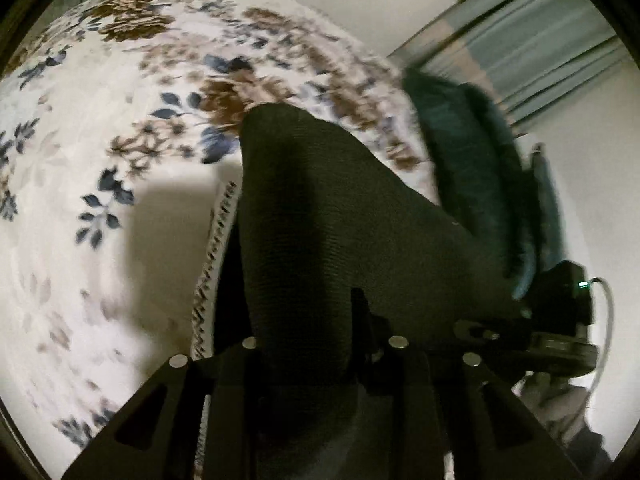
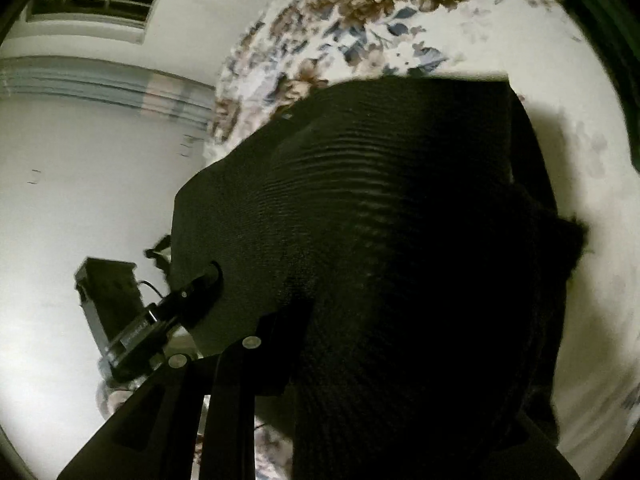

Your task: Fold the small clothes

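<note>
While left gripper (image 1: 316, 344) and right gripper (image 2: 320, 340) both pinch black ribbed garment (image 1: 320, 208), jaws nearly closed, cloth hangs above floral bedspread (image 1: 100, 128); thin hold risks slipping, spoiling fold.

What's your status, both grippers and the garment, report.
Left gripper and right gripper both clamped on the black knit garment, lifted over the floral bedsheet. Dark green fuzzy cloth alongside. Nothing blocking.

Black garment (image 1: 320, 208): ribbed knit cloth, matt. Bed sheet (image 1: 100, 128): smooth printed floral cloth, matt. Left gripper (image 1: 320, 344): matt black plastic, shiny metal studs. Dark green item (image 1: 472, 160): fuzzy cloth.
</note>
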A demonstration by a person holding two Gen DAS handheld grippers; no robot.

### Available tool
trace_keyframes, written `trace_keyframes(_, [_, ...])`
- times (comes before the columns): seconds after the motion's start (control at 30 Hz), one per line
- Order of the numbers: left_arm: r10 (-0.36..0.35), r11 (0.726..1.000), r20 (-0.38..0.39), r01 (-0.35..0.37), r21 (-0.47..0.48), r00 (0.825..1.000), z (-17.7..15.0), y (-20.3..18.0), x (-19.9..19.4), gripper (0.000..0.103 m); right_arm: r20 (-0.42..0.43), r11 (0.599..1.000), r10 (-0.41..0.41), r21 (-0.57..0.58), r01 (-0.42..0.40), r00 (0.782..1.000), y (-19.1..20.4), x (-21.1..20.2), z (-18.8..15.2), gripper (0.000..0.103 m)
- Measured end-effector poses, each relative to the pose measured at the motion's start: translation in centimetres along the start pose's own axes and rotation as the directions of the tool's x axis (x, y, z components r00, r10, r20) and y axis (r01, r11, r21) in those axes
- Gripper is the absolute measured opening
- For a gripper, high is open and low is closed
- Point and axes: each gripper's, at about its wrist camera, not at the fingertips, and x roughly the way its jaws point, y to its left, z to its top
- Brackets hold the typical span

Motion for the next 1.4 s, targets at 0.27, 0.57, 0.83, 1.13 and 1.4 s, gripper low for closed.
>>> trace_keyframes(0.27, [0.199,0.978,0.081,-0.203,0.04,0.977,0.3,-0.8,-3.0,0.076,0.04,0.945,-0.314,-0.085,0.316,0.949,2.2,-1.5,-0.6,0.052])
trace_keyframes(0.57, [0.395,0.897,0.21,-0.425,0.124,0.894,-3.7,-5.9,-8.1,0.103,0.28,0.712,-0.66,-0.065,0.7,0.697,6.8,-8.4,-8.6,0.103])
trace_keyframes(0.83, [0.437,0.865,0.241,-0.478,0.151,0.867,-10.0,-12.4,-14.3,0.103,0.374,0.659,-0.688,-0.037,0.751,0.622,12.0,-16.1,-18.9,0.103])
trace_keyframes(1.13, [0.433,0.854,0.316,-0.496,0.154,0.844,-17.6,-19.4,-24.6,0.103,0.496,0.63,-0.66,-0.045,0.775,0.565,19.9,-26.8,-31.6,0.103])
trace_keyframes(1.4, [0.411,0.848,0.398,-0.504,0.163,0.82,-22.7,-24.5,-33.9,0.103,0.607,0.633,-0.594,-0.052,0.772,0.528,27.3,-36.1,-41.1,0.103])
